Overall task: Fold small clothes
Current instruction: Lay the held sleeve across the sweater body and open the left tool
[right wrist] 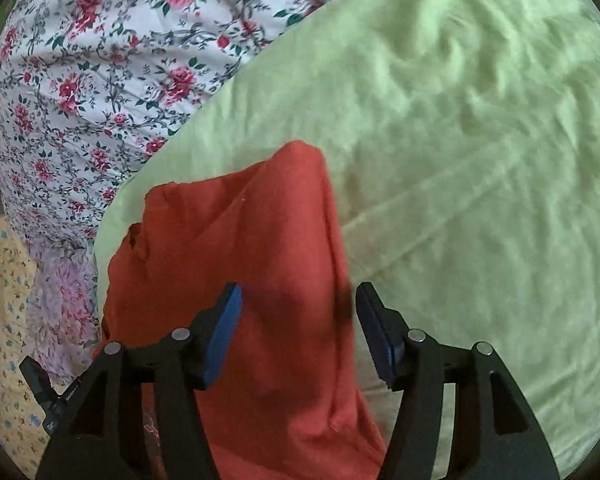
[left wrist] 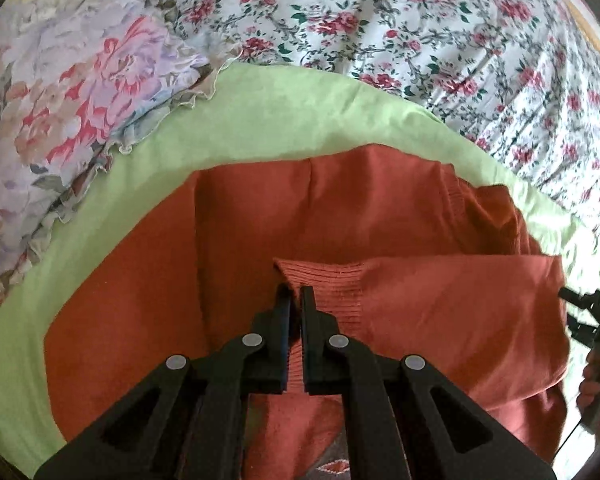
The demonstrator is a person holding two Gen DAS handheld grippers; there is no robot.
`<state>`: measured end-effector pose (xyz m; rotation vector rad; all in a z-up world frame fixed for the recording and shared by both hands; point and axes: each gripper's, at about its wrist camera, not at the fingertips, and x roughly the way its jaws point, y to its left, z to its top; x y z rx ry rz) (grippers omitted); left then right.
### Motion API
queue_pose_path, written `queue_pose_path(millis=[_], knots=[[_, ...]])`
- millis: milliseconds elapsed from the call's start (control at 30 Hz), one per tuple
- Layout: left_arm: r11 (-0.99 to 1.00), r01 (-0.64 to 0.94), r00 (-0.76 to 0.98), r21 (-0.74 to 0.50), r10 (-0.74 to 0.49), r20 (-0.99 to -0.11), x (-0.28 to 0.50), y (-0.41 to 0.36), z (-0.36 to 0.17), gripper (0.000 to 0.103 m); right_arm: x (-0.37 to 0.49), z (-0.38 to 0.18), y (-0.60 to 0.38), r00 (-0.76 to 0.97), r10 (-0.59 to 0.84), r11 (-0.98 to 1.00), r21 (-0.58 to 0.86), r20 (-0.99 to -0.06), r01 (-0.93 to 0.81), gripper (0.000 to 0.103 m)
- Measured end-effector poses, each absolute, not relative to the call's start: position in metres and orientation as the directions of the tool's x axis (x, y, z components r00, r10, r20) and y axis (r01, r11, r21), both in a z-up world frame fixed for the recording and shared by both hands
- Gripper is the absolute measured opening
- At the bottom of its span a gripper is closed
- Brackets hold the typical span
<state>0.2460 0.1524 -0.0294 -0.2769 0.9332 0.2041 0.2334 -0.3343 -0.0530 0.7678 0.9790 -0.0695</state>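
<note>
Left wrist view first — the left tongs are clenched tight on the ribbed cuff of the rust-orange knitted sweater, with the sleeve drawn across the body of the garment. The sweater lies spread on the pale green sheet, which covers a bed dressed in a white rose-print cover, a pastel frilled floral pillow just beside it. At the far right edge, a hand grips the other tool. To lay this sleeve well, I would keep the cuff low and taut and set it flat on the chest panel before letting go, so no ridge forms underneath.

Over to the right wrist view — the right tongs stand released, with nothing pinched, blue pads wide apart and hovering over the sweater's side edge. That edge runs between the 2 fingers, orange on 1 side, green sheet on the other. The smart move, by my reckoning: come down straddling that edge, catch both layers together, then close — grabbing only the top layer would skew the fold.
</note>
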Motion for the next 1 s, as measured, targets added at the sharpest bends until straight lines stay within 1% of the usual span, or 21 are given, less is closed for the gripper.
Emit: queue_pose_path(millis=[133,267,300,333,367,400,433,533,633,733,867,900,967,1000], knots=[[0.932,-0.310,0.588,-0.190,0.031,-0.809,0.243,0.157,-0.031,0.002,0.230,-0.055,-0.337,0.576,0.279,0.737,0.556,-0.768,0.385,0.063],[0.923,-0.326,0.572,-0.202,0.022,-0.820,0.242,0.161,-0.037,0.002,0.230,-0.059,-0.339,0.572,0.281,0.737,0.555,-0.771,0.386,0.063],[0.923,-0.328,0.569,-0.200,0.024,-0.822,0.242,0.160,-0.038,0.002,0.230,-0.059,-0.339,0.573,0.277,0.742,0.551,-0.771,0.382,0.063],[0.925,-0.326,0.568,-0.197,0.025,-0.823,0.242,0.159,-0.038,0.002,0.230,-0.059,-0.338,0.571,0.270,0.753,0.540,-0.775,0.377,0.061],[0.928,-0.317,0.568,-0.193,0.023,-0.823,0.243,0.157,-0.037,0.002,0.232,-0.060,-0.336,0.561,0.260,0.773,0.517,-0.786,0.367,0.032],[0.931,-0.311,0.568,-0.191,0.021,-0.823,0.244,0.154,-0.035,0.002,0.234,-0.062,-0.335,0.543,0.259,0.789,0.499,-0.799,0.357,0.011],[0.935,-0.298,0.571,-0.194,0.012,-0.821,0.246,0.151,-0.033,0.002,0.236,-0.062,-0.336,0.529,0.253,0.797,0.484,-0.810,0.360,0.010],[0.947,-0.251,0.579,-0.202,-0.020,-0.815,0.252,0.136,-0.029,0.002,0.232,-0.042,-0.344,0.556,0.169,0.836,0.417,-0.814,0.356,0.010],[0.962,-0.221,0.564,-0.158,-0.006,-0.826,0.261,0.118,-0.035,0.001,0.230,-0.025,-0.358,0.566,0.096,0.857,0.357,-0.819,0.371,0.009],[0.962,-0.237,0.537,-0.138,0.011,-0.843,0.267,0.116,-0.049,0.001,0.235,-0.034,-0.366,0.538,0.074,0.873,0.315,-0.840,0.371,0.009],[0.963,-0.260,0.485,-0.071,0.067,-0.872,0.270,0.121,-0.066,0.000,0.240,-0.049,-0.353,0.503,-0.022,0.927,0.171,-0.864,0.333,0.009],[0.964,-0.259,0.474,-0.061,0.072,-0.877,0.270,0.123,-0.068,0.000,0.241,-0.051,-0.352,0.503,-0.034,0.931,0.156,-0.864,0.330,0.010],[0.964,-0.257,0.459,-0.063,0.064,-0.886,0.267,0.129,-0.071,0.001,0.239,-0.049,-0.351,0.511,-0.041,0.930,0.155,-0.859,0.335,0.012],[0.964,-0.253,0.461,-0.079,0.049,-0.886,0.264,0.131,-0.069,0.001,0.239,-0.047,-0.350,0.513,-0.037,0.927,0.162,-0.857,0.338,0.017]])
